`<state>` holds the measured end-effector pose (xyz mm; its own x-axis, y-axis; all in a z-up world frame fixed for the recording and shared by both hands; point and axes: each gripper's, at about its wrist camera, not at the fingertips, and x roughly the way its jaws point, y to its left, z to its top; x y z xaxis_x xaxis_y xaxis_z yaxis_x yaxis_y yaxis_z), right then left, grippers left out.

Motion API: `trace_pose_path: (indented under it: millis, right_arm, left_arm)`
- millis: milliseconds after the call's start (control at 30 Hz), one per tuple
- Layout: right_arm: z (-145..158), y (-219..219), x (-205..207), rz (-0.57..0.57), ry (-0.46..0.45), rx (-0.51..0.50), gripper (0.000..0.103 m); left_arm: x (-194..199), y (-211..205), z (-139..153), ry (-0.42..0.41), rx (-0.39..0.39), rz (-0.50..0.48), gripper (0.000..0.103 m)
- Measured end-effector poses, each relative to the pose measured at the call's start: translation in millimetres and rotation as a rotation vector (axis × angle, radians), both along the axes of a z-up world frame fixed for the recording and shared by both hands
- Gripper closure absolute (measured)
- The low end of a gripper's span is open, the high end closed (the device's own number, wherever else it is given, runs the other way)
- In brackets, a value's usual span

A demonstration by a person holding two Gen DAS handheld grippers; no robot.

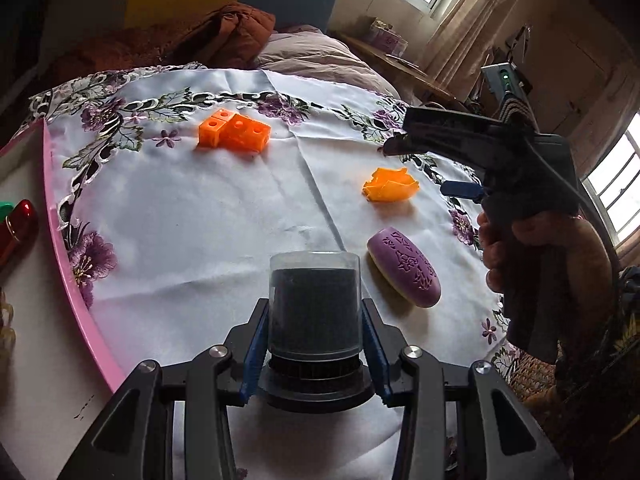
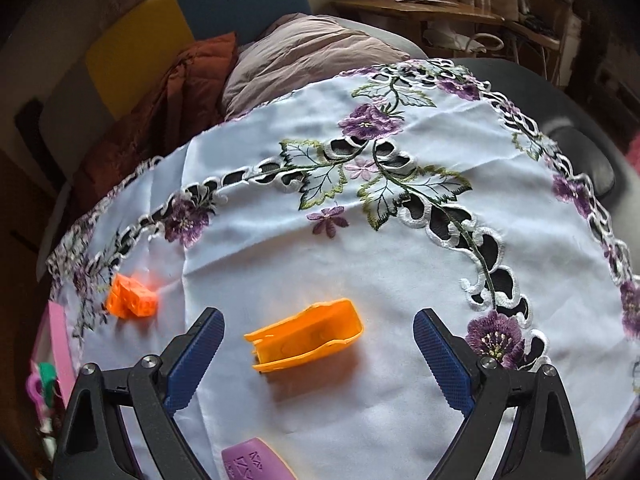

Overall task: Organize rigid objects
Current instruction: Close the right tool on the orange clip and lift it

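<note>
i hold a dark cylindrical container (image 1: 314,304) clamped in the left gripper (image 1: 314,344) fingers, above the tabletop (image 1: 200,220). right gripper (image 2: 318,360) fingers stand apart over the orange scoop-shaped piece (image 2: 306,336). orange blocks (image 1: 234,131) and purple oval piece (image 1: 404,266) remain unsorted; pink tray (image 1: 60,240) at left already holds items.

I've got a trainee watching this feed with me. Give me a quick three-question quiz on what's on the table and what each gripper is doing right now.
1. True or false: the left gripper has its jaws closed on the dark cylindrical container.
2. Which thing lies on the cloth just ahead of the right gripper, between its open jaws? A) purple oval case B) orange scoop-shaped piece C) orange cube blocks
3. Fill in: the tray at the left edge of the tablecloth has a ____ rim.

Key: 1 true; 2 B; 3 pink
</note>
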<state>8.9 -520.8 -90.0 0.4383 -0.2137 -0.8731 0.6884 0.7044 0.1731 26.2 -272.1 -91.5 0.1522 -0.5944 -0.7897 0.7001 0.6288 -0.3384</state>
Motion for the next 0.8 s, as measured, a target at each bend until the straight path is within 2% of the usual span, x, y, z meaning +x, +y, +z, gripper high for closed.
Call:
trace_pose_path:
  millis: [200, 800]
  right_arm:
    - [-8, 7, 9, 0.042, 0.059, -0.043, 0.007]
    - [-16, 13, 21, 0.094, 0.108, -0.094, 0.007]
  left_arm:
    - [0, 4, 0, 0.005, -0.003, 0.012, 0.059]
    - [-2, 7, 0, -0.001, -0.005, 0.018, 0.059]
